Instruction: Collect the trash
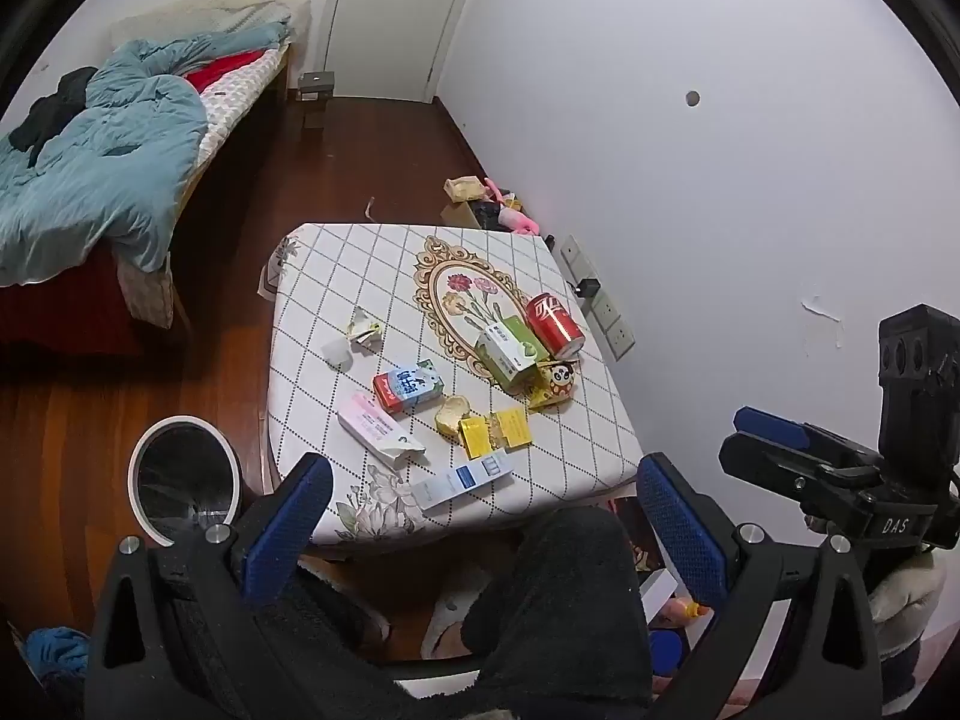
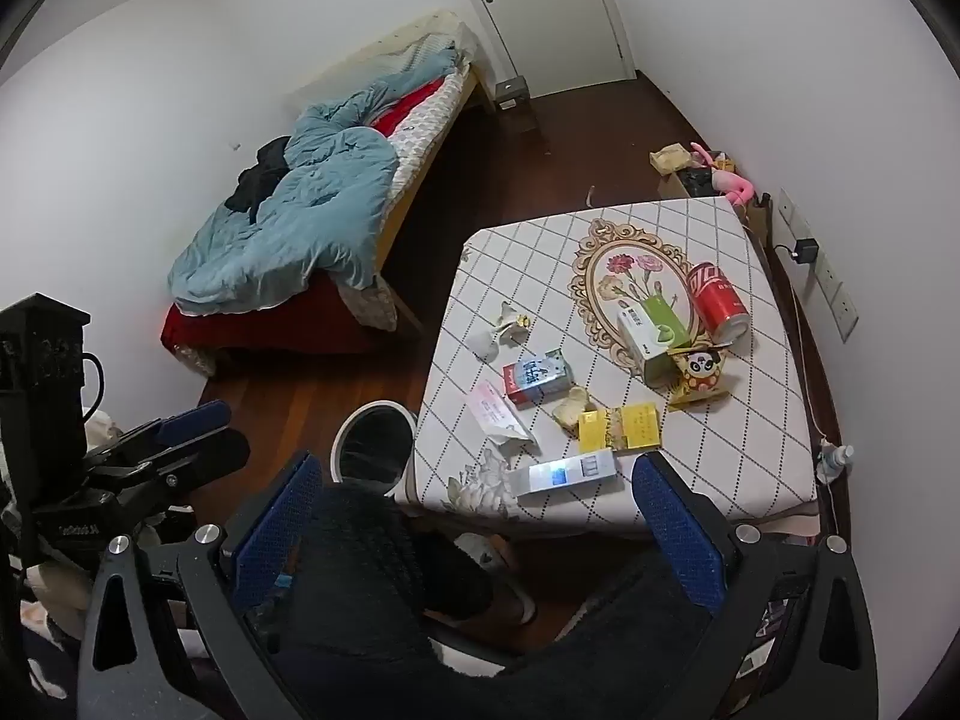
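A small table (image 1: 336,276) (image 2: 750,438) with a checked cloth holds trash: a red cola can (image 1: 555,324) (image 2: 719,300), a green box (image 1: 510,354) (image 2: 651,336), a panda wrapper (image 1: 555,384) (image 2: 699,375), a milk carton (image 1: 409,391) (image 2: 536,378), a pink box (image 1: 375,429) (image 2: 501,417), yellow packets (image 1: 495,429) (image 2: 621,427), a blue-white box (image 1: 462,480) (image 2: 567,474) and crumpled paper (image 1: 360,333) (image 2: 507,324). A white-rimmed bin (image 1: 183,480) (image 2: 375,438) stands left of the table. My left gripper (image 1: 480,522) and right gripper (image 2: 474,516) are open, empty, held above the near table edge.
A bed with a blue quilt (image 1: 102,162) (image 2: 306,204) lies to the left. Clutter (image 1: 486,204) (image 2: 702,171) sits on the floor behind the table by the wall. Wall sockets (image 1: 594,300) (image 2: 822,276) are on the right. A door (image 1: 390,12) is at the back.
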`<state>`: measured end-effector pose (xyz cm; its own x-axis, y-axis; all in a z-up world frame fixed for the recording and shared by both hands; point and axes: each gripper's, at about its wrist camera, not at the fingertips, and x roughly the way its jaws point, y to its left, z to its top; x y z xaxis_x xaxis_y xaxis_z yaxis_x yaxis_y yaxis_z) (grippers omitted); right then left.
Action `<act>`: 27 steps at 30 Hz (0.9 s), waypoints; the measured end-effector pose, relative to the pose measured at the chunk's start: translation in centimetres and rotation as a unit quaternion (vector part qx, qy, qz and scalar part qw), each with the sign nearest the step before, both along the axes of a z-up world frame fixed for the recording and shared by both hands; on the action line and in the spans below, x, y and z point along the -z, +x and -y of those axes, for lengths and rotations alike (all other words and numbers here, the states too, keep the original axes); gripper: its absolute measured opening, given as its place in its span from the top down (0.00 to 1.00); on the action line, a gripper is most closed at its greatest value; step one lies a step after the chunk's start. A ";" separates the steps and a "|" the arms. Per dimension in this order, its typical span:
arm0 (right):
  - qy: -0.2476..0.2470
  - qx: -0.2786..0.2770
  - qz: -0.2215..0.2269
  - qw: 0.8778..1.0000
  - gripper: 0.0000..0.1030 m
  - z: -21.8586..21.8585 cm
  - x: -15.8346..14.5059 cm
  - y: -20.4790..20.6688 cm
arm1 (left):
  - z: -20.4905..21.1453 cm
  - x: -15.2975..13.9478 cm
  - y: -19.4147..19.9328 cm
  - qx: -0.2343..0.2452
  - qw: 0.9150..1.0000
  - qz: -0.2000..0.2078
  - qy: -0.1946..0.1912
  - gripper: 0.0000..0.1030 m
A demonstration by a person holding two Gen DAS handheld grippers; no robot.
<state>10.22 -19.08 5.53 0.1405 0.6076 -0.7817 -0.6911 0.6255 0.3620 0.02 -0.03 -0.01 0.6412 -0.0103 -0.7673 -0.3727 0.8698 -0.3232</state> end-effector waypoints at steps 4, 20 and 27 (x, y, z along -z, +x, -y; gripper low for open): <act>0.000 0.003 -0.001 1.000 0.00 0.2 0.1 0.1 | 0.1 0.0 0.1 0.000 1.000 0.000 -0.001 0.00; 0.005 -0.001 -0.001 1.000 0.00 -0.7 0.3 -0.3 | 0.0 -0.3 0.2 0.004 1.000 0.002 -0.001 0.00; 0.005 -0.001 -0.001 1.000 0.00 -1.2 0.0 -0.3 | 0.0 -0.4 0.1 0.001 1.000 0.002 0.000 0.00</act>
<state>9.93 -17.89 5.49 0.1374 0.6154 -0.7762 -0.6921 0.6202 0.3692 0.14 -0.02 0.41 0.6445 -0.0123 -0.7645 -0.3695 0.8703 -0.3256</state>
